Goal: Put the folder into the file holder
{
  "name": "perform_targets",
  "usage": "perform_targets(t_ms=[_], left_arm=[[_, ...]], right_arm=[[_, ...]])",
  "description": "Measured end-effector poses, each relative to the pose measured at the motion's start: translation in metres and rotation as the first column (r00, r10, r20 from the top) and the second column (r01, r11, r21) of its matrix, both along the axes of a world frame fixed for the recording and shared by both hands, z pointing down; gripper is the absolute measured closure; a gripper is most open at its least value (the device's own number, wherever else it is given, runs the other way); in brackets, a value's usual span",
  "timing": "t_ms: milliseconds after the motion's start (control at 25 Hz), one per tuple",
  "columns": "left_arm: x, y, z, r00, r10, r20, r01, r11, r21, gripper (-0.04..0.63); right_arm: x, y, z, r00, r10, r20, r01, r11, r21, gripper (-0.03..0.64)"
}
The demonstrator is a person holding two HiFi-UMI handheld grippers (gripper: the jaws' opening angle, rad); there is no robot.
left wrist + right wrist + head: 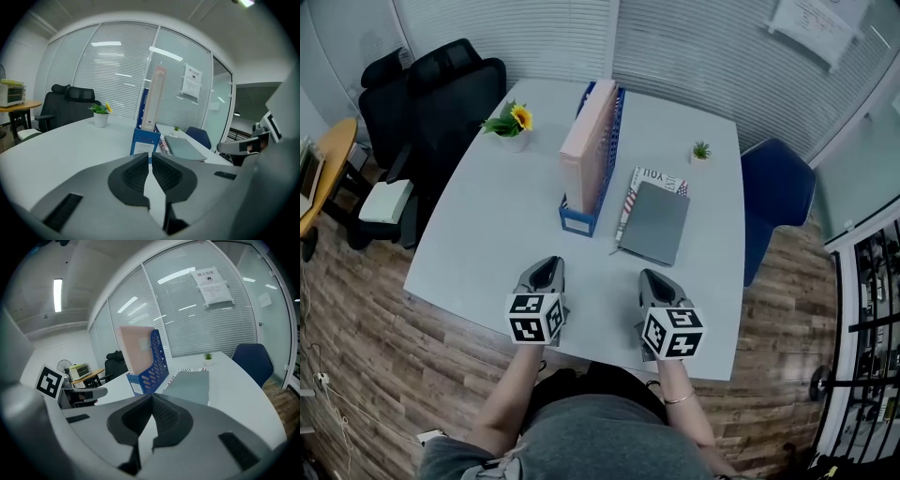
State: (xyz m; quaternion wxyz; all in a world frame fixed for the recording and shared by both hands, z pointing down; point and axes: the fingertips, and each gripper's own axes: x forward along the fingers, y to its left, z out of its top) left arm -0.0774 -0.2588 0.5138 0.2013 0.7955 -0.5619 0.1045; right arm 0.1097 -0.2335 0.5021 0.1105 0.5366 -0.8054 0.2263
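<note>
Pointing across the table from its near edge, your left gripper and right gripper each had jaws pressed together, empty. 1 pink folder stood upright in the blue file holder mid-table. 1 grey folder lay flat just beside it, toward the right edge.

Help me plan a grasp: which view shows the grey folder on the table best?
The head view: the grey folder shows whole from above, lying on a magazine. The left gripper view and the right gripper view both show it from low down, foreshortened.
</note>
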Motion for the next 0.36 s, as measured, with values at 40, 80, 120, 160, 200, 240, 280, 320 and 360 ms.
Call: perform_targets(t_ms=[40,80,120,160,200,240,280,320,360], left_arm=[[0.0014,0.0016,0.0001,1.0,0.004,0.007,-0.004,1.0,-0.001,0.555],[0.0028,0.003,0.0004,1.0,0.009,0.017,-0.009,1.0,-0.001,0.555],[0.0041,0.0039,0.0006,1.0,0.014,0.027,-0.014,1.0,0.0,0.555],[0.0053,0.0044,0.0005,0.999,0.016,0.034,-0.016,1.0,0.001,0.555],[0.0062,0.0047,0.0002,0.999,0.018,0.036,-0.018,1.0,0.002,0.555],[0.0068,0.005,-0.0003,0.999,0.018,0.035,-0.018,1.0,0.002,0.555],[0.007,0.0052,-0.0008,0.999,0.018,0.033,-0.018,1.0,0.002,0.555],[0.007,0.0055,-0.0013,0.999,0.017,0.031,-0.017,1.0,0.001,0.555],[0.0069,0.0057,-0.0018,0.999,0.016,0.029,-0.016,1.0,0.001,0.555]], right_arm=[[-0.0005,-0.0002,-0.0001,1.0,-0.002,0.001,0.002,1.0,0.0,0.614],[-0.001,-0.0006,-0.0002,1.0,-0.004,0.003,0.004,1.0,0.001,0.614],[-0.0013,-0.0012,-0.0002,1.0,-0.006,0.004,0.006,1.0,0.002,0.614],[-0.0014,-0.002,-0.0004,1.0,-0.007,0.005,0.007,1.0,0.003,0.614],[-0.0015,-0.0028,-0.0007,1.0,-0.009,0.005,0.009,1.0,0.005,0.614],[-0.0018,-0.0035,-0.0009,1.0,-0.01,0.005,0.01,1.0,0.007,0.614],[-0.0023,-0.0041,-0.0011,1.0,-0.012,0.006,0.012,1.0,0.009,0.614],[-0.0029,-0.0046,-0.0013,1.0,-0.014,0.007,0.014,1.0,0.01,0.614],[-0.0036,-0.0052,-0.0014,1.0,-0.016,0.008,0.016,1.0,0.012,0.614]])
